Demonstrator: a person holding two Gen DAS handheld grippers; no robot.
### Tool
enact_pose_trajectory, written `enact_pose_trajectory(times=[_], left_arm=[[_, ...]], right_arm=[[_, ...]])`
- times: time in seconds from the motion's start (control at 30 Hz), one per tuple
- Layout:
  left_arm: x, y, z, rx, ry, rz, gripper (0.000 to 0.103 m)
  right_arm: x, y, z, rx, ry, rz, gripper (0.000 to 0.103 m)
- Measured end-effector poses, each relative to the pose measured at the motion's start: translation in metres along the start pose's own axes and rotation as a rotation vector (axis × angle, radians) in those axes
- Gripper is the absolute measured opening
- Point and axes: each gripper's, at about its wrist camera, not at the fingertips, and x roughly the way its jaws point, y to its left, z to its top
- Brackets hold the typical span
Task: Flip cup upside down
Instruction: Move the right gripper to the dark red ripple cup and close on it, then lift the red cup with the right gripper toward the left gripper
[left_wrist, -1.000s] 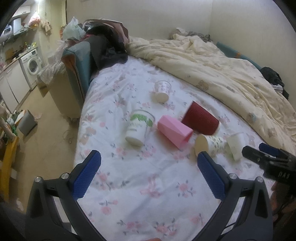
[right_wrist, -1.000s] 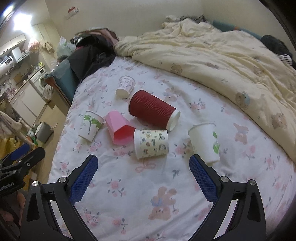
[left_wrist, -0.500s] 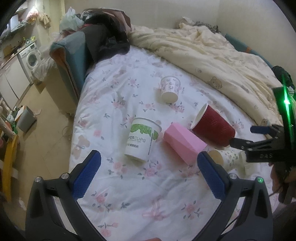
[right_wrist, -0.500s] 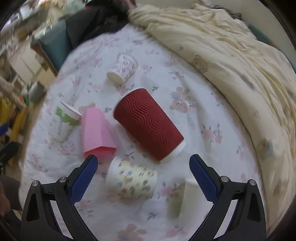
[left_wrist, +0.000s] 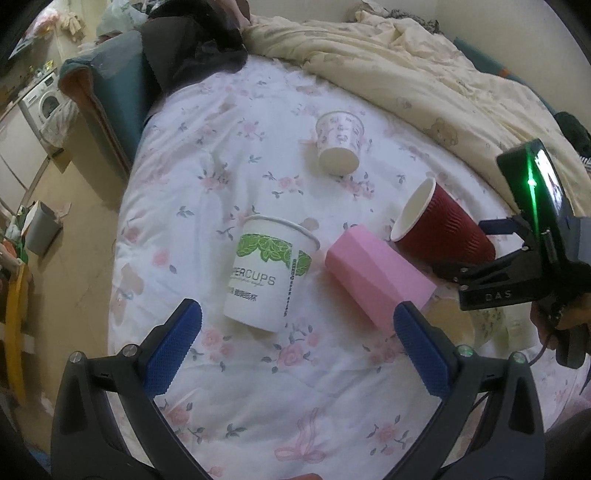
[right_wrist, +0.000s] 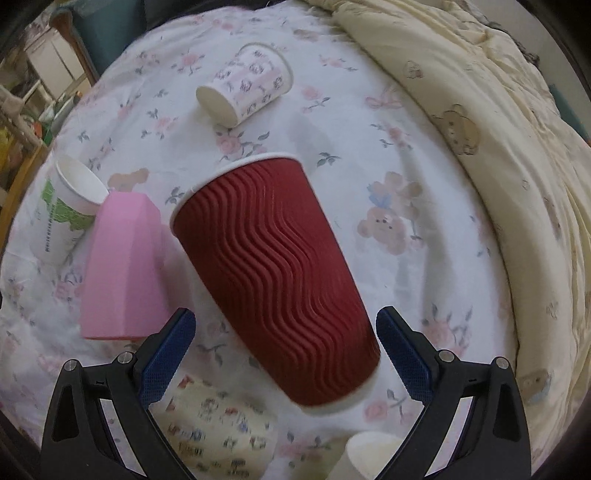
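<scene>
Several cups lie on their sides on a flowered bed sheet. A red ribbed cup (right_wrist: 280, 266) lies between the open fingers of my right gripper (right_wrist: 286, 350), its base end nearest me. It also shows in the left wrist view (left_wrist: 443, 225), with the right gripper (left_wrist: 480, 247) at its base. My left gripper (left_wrist: 295, 343) is open and empty, just short of a white cup with green leaves (left_wrist: 267, 273). A pink faceted cup (left_wrist: 376, 273) lies between the white and red cups.
A small pink-patterned cup (left_wrist: 338, 142) lies farther back. A flower-printed cup (right_wrist: 221, 432) and a plain white cup (right_wrist: 373, 458) lie near the right gripper. A cream duvet (left_wrist: 424, 70) covers the bed's right side. The bed's edge and floor (left_wrist: 66, 240) are on the left.
Both grippers have moved forward and down toward the cups. The right gripper now straddles the red cup's base end. The left gripper has closed in on the white green-leaf cup.
</scene>
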Motion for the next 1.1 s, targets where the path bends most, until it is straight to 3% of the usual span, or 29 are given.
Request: enact_pose_trajectory(times=[0.07,0.13,0.33,0.73,1.1], left_arm=[[0.0,-0.001,0.0,0.007,0.004,-0.008,0.103],[0.001,-0.003,0.0,0.014,0.003,-0.005,0.103],[0.0,-0.004,-0.002,0.012,0.004,-0.004,0.103],[-0.034,0.001,-0.008,-0.017,-0.05,-0.013,0.103],[-0.085,0.009,-0.041,-0.033,-0.099,-0.026,0.103]], right_arm=[[0.006,0.003,0.003,-0.012,-0.003,-0.013,0.098],[0.008,0.004,0.004,-0.019,-0.012,-0.03,0.084],[0.003,-0.003,0.003,-0.023,-0.033,-0.01,0.074],[-0.08,-0.02,-0.011,0.117,-0.171,0.005,0.073],[-0.157,0.021,-0.074,0.244,-0.278,0.127,0.073]])
